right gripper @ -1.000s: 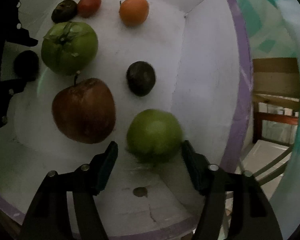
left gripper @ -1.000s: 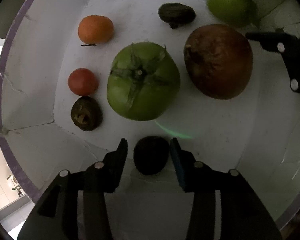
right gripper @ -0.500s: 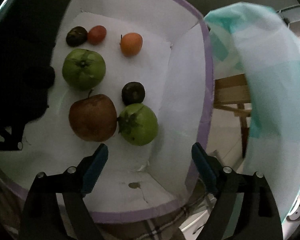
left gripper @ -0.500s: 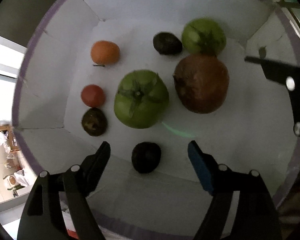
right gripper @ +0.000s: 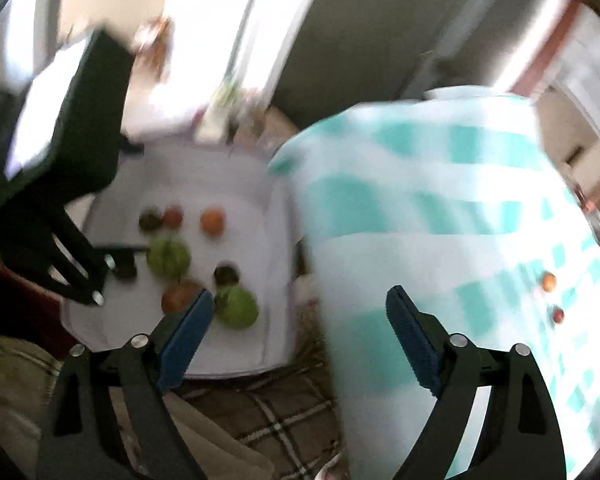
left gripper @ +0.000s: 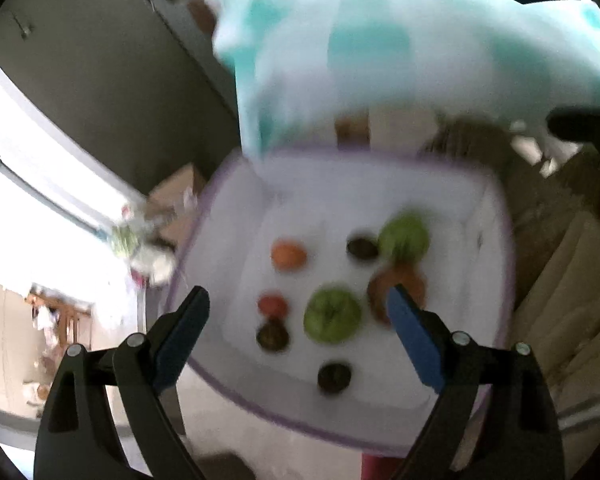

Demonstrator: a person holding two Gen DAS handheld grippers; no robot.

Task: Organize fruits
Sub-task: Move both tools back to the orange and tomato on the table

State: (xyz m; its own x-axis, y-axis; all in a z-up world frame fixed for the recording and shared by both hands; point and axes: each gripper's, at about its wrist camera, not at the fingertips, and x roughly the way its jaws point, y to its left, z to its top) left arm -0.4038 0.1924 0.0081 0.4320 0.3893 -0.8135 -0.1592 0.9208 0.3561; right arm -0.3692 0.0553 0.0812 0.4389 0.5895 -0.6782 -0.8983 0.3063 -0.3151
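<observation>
Above the white bin [left gripper: 496, 216], both tongs [left gripper: 298, 316] [right gripper: 300, 320] hang spread, empty.

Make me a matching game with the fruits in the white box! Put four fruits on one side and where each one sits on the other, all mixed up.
Seen from the left wrist camera.

Things:
1. round orange fruit
2. small red fruit
3. big brown fruit
4. dark fruit alone by the near rim

Places:
A. partly behind the blue pad of the left gripper
B. closest to the camera in the white box with a purple rim
C. far left, alone
D. just beyond a dark wrinkled fruit

Pairs: 1-C, 2-D, 3-A, 4-B
</observation>
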